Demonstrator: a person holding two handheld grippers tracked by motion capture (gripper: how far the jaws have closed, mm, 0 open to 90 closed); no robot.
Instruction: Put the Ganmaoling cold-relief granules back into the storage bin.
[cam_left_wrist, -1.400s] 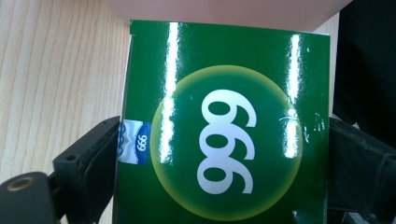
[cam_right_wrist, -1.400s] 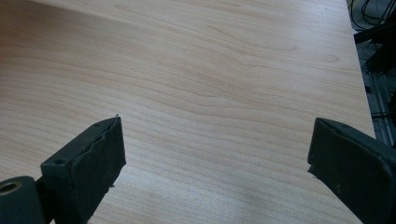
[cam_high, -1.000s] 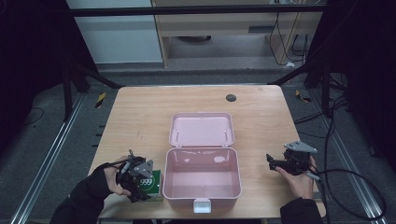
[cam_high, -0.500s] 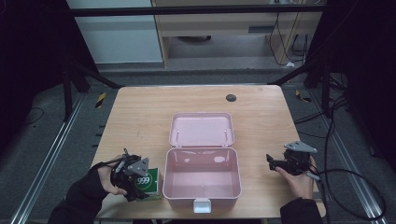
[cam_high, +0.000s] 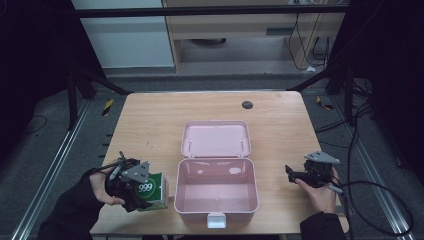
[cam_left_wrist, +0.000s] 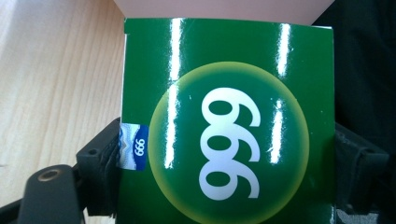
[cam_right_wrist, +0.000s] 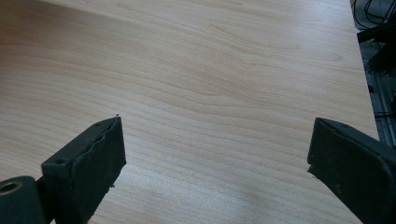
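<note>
A glossy green carton marked 999 (cam_high: 151, 189) is gripped near the table's front left, just left of the open pink case (cam_high: 180, 192). My left gripper (cam_high: 145, 194) is shut on it; in the left gripper view the carton (cam_left_wrist: 229, 93) sits between both pads (cam_left_wrist: 100, 170), which have just closed in on its sides. The case's lid (cam_high: 216, 139) lies back flat and its tub looks empty. My right gripper (cam_high: 290, 173) rests low at the table's right front, open, with bare wood between its jaws (cam_right_wrist: 215, 158).
A small black round disc (cam_high: 247, 105) lies near the table's far edge. The wooden table (cam_high: 150, 125) ends close behind both hands. A cable (cam_high: 370, 185) trails off the right gripper over the right edge. Metal frame legs stand beside the table.
The left gripper has risen with the green carton, whose 999 face now shows more fully beside the case. The right gripper has stayed where it was.
</note>
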